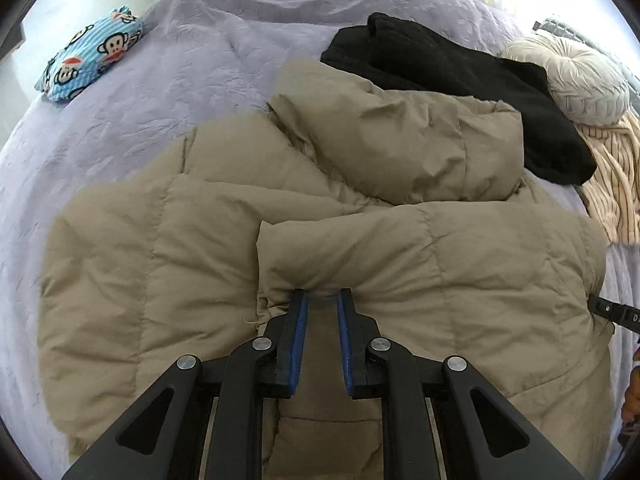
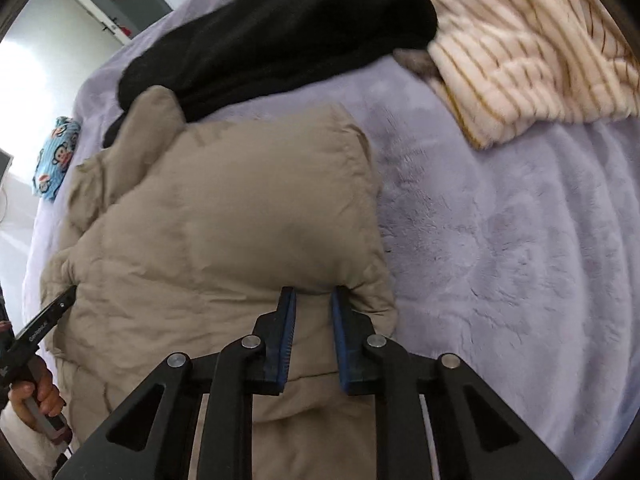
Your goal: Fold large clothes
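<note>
Jacket (image 1: 280,208), tan and puffy, lies half-folded on the lilac bed (image 1: 168,80). Left gripper (image 1: 322,296) fingers pinch a folded hem; right gripper (image 2: 313,292) fingers pinch the corner nearest it. Judgement: keep both pinches level and carry the edge over together, or the padding bunches. Left view alone shows the round cushion (image 1: 584,80); right view alone shows the person's hand (image 2: 38,398)

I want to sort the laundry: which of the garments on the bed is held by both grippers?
The tan puffer jacket: both grippers pinch its padded fabric. The black garment and the striped cream one lie untouched behind it.
</note>
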